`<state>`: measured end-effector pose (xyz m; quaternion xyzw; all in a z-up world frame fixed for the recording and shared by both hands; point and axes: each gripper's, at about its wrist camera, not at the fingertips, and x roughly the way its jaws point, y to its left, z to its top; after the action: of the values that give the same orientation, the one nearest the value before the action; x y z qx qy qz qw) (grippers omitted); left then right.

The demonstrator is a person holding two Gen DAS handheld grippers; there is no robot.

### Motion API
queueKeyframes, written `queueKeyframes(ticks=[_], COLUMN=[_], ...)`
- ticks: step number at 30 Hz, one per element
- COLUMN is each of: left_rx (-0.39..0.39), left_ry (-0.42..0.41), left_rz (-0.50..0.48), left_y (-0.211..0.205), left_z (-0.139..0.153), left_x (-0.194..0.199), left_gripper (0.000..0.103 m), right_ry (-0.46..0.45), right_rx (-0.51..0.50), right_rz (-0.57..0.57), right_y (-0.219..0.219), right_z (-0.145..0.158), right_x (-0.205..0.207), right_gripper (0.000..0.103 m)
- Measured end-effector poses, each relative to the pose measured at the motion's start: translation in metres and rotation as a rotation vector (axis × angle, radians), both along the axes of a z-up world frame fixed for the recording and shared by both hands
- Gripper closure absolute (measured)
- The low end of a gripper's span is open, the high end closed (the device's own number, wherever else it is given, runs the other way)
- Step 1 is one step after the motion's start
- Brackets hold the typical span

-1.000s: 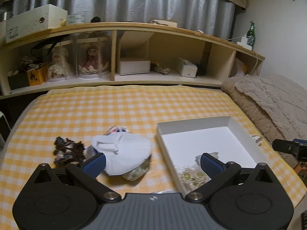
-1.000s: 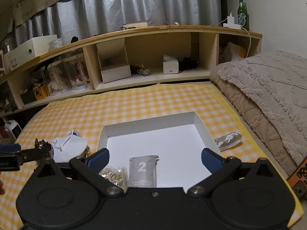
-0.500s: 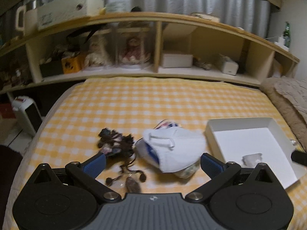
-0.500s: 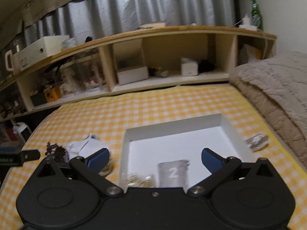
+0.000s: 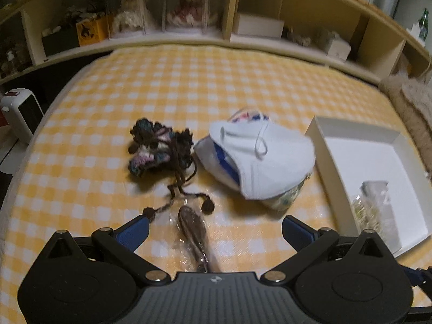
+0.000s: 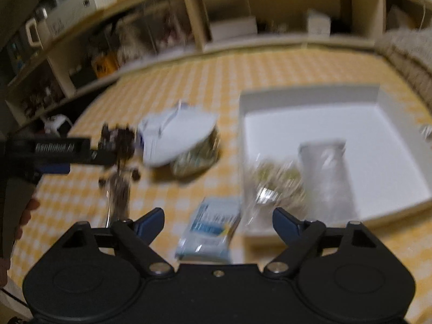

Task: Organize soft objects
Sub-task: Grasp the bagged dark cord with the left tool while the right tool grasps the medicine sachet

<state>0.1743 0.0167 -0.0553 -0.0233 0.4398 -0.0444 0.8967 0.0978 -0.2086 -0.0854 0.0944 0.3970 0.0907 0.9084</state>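
Observation:
On the yellow checked bedcover lie a dark knitted yarn piece (image 5: 159,148), a white face mask (image 5: 259,159) on a small pile, and a clear-wrapped brown item (image 5: 193,232). My left gripper (image 5: 214,229) is open, low over the wrapped item. My right gripper (image 6: 217,222) is open above a blue-and-white packet (image 6: 210,232). The white box (image 6: 378,137) holds a grey pouch (image 6: 324,162) and a clear bag of yellow-green bits (image 6: 275,183). The left gripper (image 6: 51,151) shows at the left of the right wrist view.
A wooden shelf unit (image 5: 229,21) with dolls and boxes runs along the far side of the bed. A beige blanket (image 5: 413,100) lies at the right. A small white heater (image 5: 21,110) stands on the floor at the left.
Both grippers have tilted down and moved left toward the loose items. The left one now hangs over the wrapped brown item; the blue-and-white packet has come into the right view.

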Motion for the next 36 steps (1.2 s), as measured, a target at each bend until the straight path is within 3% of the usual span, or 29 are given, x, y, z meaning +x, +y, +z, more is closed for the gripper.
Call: queueKeyframes(ticks=[10, 18, 22, 32, 36], left_rx=[-0.015, -0.033, -0.049, -0.040, -0.040], left_ry=[0.116, 0.175, 0.180, 0.172, 0.165], left_rz=[0.056, 0.133, 0.137, 0.074, 0.051], left_y=[0.003, 0.011, 0.013, 0.006, 0.003], left_z=[-0.043, -0.069, -0.073, -0.072, -0.070], left_x=[0.015, 0.015, 0.013, 0.003, 0.002], left_gripper=[0.002, 0.014, 0.021, 0.047, 0.054], right_ry=[0.148, 0.134, 0.122, 0.161, 0.178], right_rx=[0.025, 0.008, -0.048, -0.126, -0.089], right_rz=[-0.065, -0.106, -0.018, 0.323, 0.343], right_y=[0.030, 0.039, 0.045, 0.060, 0.054], right_z=[-0.054, -0.070, -0.069, -0.060, -0.057], right_x=[0.014, 0.023, 0.024, 0.006, -0.002], right_gripper=[0.024, 0.026, 0.038, 0.040, 0.035])
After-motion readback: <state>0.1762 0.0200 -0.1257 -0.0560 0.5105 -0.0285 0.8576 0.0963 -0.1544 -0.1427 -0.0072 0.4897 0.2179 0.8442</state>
